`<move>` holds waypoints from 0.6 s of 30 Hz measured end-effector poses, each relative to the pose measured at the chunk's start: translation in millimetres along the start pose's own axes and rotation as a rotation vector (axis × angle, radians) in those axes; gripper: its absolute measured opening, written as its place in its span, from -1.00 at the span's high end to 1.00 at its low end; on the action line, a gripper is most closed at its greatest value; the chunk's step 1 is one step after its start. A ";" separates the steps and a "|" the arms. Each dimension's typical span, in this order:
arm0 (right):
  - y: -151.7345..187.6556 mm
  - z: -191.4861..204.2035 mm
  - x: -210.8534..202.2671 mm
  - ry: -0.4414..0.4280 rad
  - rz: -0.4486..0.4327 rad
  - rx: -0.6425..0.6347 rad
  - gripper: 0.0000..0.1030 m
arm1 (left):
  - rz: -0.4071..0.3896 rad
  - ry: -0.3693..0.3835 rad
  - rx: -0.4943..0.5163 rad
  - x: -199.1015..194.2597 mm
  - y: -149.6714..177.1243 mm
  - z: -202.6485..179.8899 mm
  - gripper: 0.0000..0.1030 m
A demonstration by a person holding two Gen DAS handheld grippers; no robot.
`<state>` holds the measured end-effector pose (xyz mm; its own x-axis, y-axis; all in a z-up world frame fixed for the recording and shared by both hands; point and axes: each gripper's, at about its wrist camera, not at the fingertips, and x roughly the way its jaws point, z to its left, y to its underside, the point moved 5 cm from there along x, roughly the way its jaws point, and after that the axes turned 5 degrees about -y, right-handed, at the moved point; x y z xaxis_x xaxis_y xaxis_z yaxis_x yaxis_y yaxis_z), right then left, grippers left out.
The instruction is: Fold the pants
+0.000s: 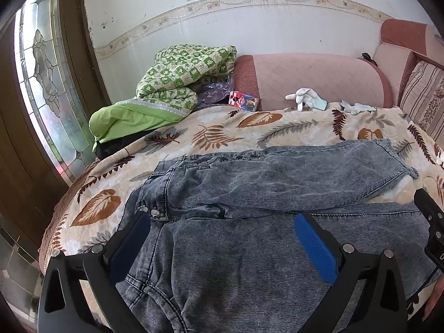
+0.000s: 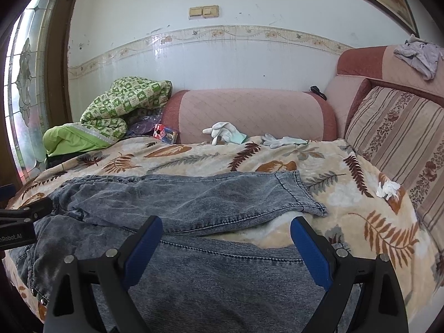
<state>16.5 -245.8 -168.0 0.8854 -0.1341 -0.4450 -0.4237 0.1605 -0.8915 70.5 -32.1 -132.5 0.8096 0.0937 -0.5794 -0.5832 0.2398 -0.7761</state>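
grey denim pants (image 1: 249, 194) spread across frame centre on leaf-print blanket (image 1: 222, 127). soft yet weighty, likely droopy; best pinched at waistband and hem. left gripper (image 1: 222, 238) and right gripper (image 2: 226, 245) both spread apart, empty, low in frame.

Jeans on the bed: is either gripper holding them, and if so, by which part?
Neither. The left gripper and right gripper are both open above the jeans, gripping nothing.
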 end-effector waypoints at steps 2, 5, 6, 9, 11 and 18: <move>-2.6 -1.6 4.5 0.000 0.015 0.000 -0.85 | 0.020 0.019 0.019 8.8 -8.1 5.7 -1.00; -17.3 -11.6 17.6 -0.011 0.059 -0.018 -0.85 | 0.066 0.059 0.056 35.5 -31.7 20.9 -1.00; -23.8 -18.9 23.7 -0.005 0.074 -0.016 -0.85 | 0.086 0.064 0.067 49.2 -41.6 28.2 -1.00; -47.6 -48.9 54.2 0.018 0.158 -0.007 -0.85 | 0.141 0.009 0.086 99.0 -70.4 54.7 -1.00; -63.3 -74.1 78.8 0.048 0.220 0.022 -0.85 | 0.186 -0.030 0.074 134.8 -85.0 70.0 -1.00; -94.9 -159.5 150.2 0.111 0.359 0.148 -0.84 | 0.373 0.030 -0.080 233.9 -103.2 102.0 -1.00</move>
<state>159.3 -437.2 -163.9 0.6569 -0.1472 -0.7394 -0.6629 0.3544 -0.6595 326.8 63.6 -162.6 0.5390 0.1313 -0.8320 -0.8418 0.1185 -0.5266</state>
